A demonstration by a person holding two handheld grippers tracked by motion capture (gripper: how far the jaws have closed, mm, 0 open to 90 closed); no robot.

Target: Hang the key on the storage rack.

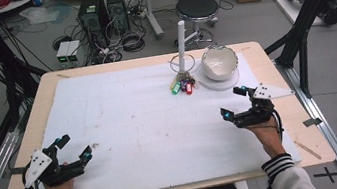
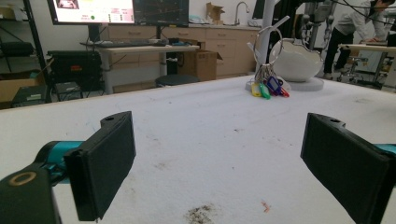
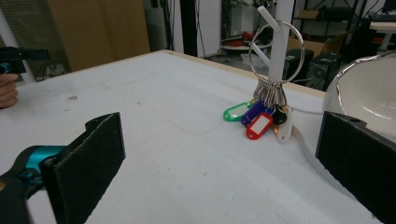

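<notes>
While the left gripper (image 1: pixel 71 148) rests near the table's front left corner, its jaws stand wide apart with nothing between them. Farther right, toward the far edge of the white foam sheet (image 1: pixel 130 125), a key ring (image 1: pixel 182 64) hangs around a white peg stand (image 1: pixel 181 42), its coloured tags (image 1: pixel 181 85) (green, purple, red) lying on the sheet. A white bowl (image 1: pixel 219 62) sits just beside them. The right gripper (image 1: pixel 234 102) hovers nearby, jaws equally wide and empty.
</notes>
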